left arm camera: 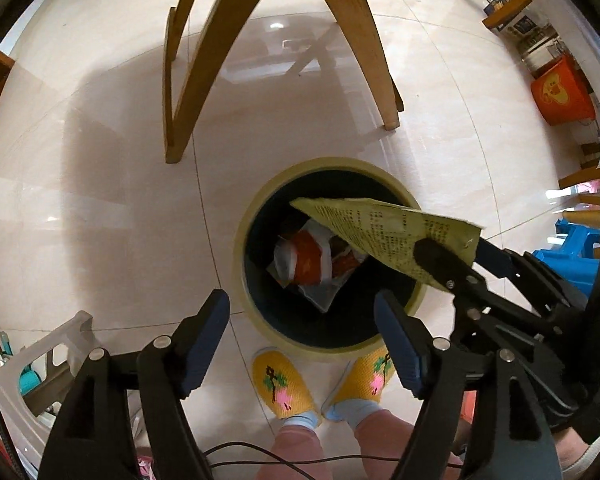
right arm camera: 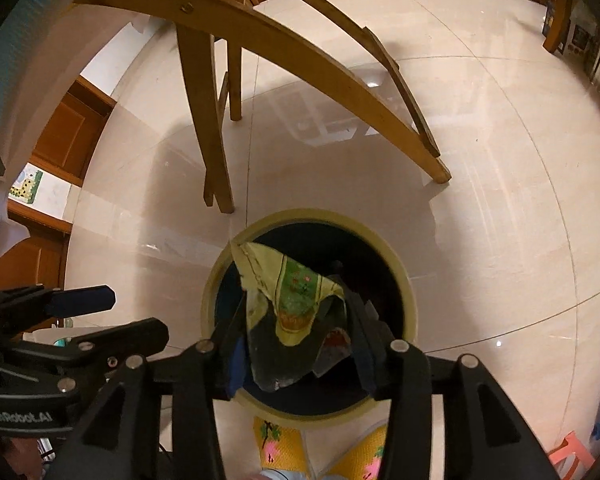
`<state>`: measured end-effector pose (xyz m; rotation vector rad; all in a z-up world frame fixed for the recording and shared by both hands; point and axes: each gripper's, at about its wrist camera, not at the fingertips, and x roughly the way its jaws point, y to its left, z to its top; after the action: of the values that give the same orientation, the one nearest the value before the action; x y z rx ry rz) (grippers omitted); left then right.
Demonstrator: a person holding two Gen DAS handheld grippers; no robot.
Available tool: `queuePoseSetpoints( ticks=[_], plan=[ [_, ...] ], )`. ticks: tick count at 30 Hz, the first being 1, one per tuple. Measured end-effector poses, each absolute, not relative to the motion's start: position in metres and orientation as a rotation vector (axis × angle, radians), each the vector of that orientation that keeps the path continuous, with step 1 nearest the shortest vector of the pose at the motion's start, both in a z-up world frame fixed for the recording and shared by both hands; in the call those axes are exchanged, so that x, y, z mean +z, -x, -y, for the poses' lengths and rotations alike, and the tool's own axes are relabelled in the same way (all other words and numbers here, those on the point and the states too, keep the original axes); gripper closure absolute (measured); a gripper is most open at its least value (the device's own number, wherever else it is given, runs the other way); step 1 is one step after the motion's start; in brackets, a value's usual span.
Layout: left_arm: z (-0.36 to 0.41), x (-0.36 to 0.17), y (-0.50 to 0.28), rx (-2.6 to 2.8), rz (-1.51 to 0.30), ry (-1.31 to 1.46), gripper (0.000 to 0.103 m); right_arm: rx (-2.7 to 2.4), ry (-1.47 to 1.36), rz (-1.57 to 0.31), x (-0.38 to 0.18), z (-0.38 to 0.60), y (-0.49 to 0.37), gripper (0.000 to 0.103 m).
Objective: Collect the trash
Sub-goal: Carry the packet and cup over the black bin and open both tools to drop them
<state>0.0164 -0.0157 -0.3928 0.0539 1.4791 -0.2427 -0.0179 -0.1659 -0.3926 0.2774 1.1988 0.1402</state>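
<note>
right gripper [right arm camera: 296,340] pinches the yellow wrapper [left arm camera: 384,232] right over the bin [left arm camera: 256,208] — drop step, by the look. left gripper [left arm camera: 302,332] hangs spread and empty. next up — likely just open the jaws.

The wrapper [left arm camera: 384,232] hangs over the bin [left arm camera: 240,240], with slippers [left arm camera: 282,386] before it and chair legs [left arm camera: 204,72] behind.

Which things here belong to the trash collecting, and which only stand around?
Belong to the job:
yellow wrapper, held over the bin by the right gripper
trash bin
red and white packet already inside

Only around:
wooden chair legs
orange bucket
blue stool
</note>
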Motion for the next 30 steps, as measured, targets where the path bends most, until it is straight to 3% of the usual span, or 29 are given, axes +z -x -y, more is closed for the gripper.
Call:
queuePoseSetpoints(
  ticks=[5,9,21,30],
  plan=[
    [0.008,-0.372,-0.008,-0.232,-1.464,-0.036,0.029,0.141,-0.254,-1.197,-0.377,0.166,0.019,0.055],
    [0.006,-0.350,-0.004,-0.230,-1.449,-0.027,0.029,0.126,-0.218,-1.217,-0.363,0.163,0.020,0.037],
    [-0.007,-0.264,0.008,-0.202,-1.393,0.009,0.029,0.134,-0.185,-1.201,-0.298,0.167,0.043,0.037],
    [-0.023,-0.162,0.017,-0.195,-1.286,0.048,0.028,0.135,-0.169,-1.134,-0.200,0.184,0.070,0.037]
  ],
)
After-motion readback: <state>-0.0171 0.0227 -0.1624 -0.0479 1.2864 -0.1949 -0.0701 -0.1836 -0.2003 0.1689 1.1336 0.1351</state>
